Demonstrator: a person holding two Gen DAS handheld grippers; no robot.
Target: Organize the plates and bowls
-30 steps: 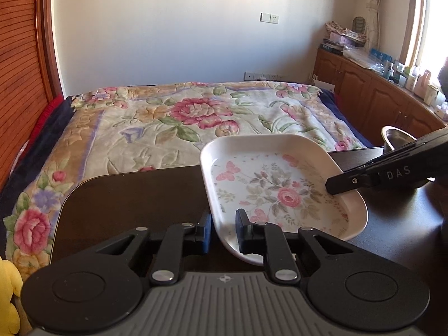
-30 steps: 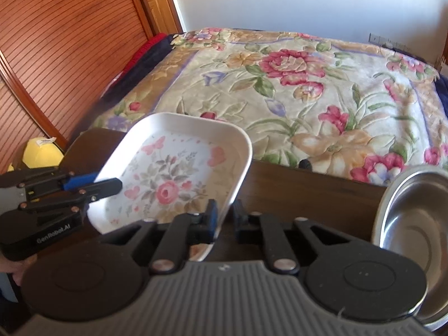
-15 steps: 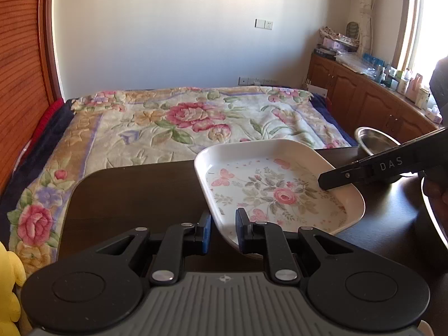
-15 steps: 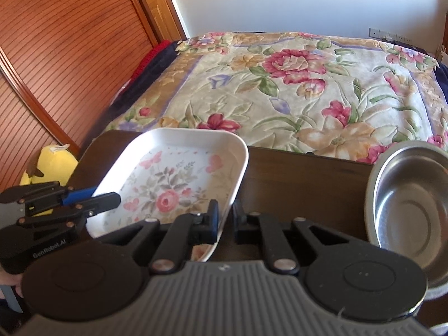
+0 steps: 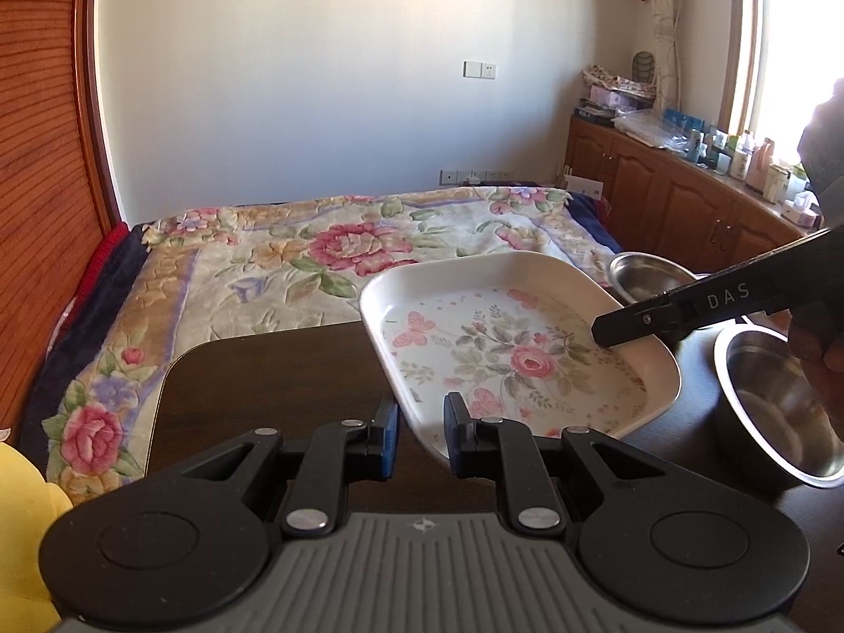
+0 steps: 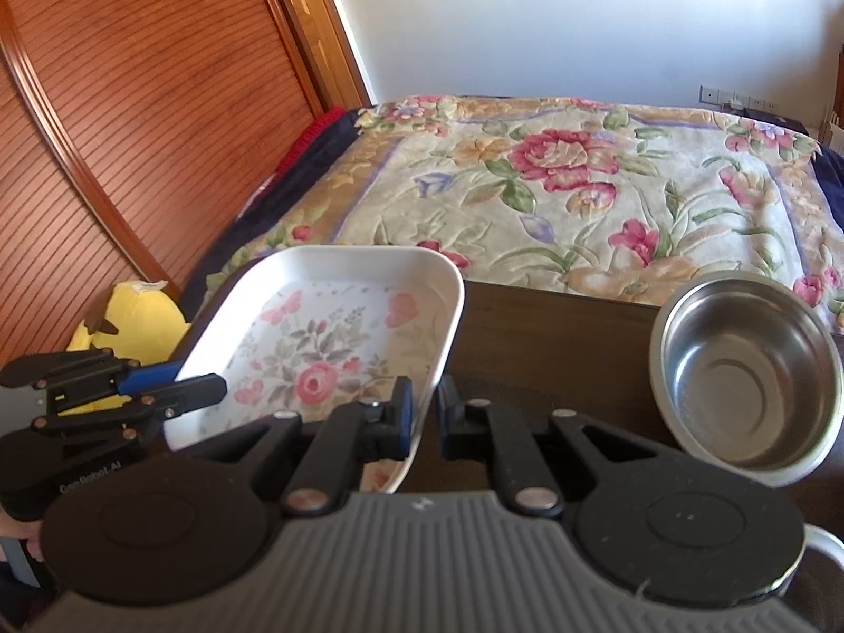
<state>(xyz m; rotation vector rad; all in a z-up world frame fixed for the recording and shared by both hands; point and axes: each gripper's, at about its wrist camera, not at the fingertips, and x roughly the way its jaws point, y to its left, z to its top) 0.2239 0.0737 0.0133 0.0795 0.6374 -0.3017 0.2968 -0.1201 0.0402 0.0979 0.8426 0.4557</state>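
A white rectangular tray (image 5: pixel 517 348) with a pink flower print hangs just above the dark table (image 5: pixel 264 385), held from two sides. My left gripper (image 5: pixel 420 427) is shut on its near left rim. My right gripper (image 6: pixel 426 411) is shut on the opposite rim of the tray (image 6: pixel 327 337). In the left wrist view the right gripper (image 5: pixel 601 329) reaches in from the right over the tray. The left gripper (image 6: pixel 205 387) shows at the tray's left edge in the right wrist view. A steel bowl (image 6: pixel 738 369) sits empty on the table to the right.
Two steel bowls show in the left wrist view, one far (image 5: pixel 641 274) and one near (image 5: pixel 775 401). Beyond the table lies a bed with a floral cover (image 5: pixel 343 248). A yellow plush toy (image 6: pixel 132 311) sits at the left, and wooden cabinets (image 5: pixel 686 205) line the right wall.
Both grippers have risen and drawn back with the tray held between them. More of the table shows, and a second steel bowl has come into the left wrist view at right.
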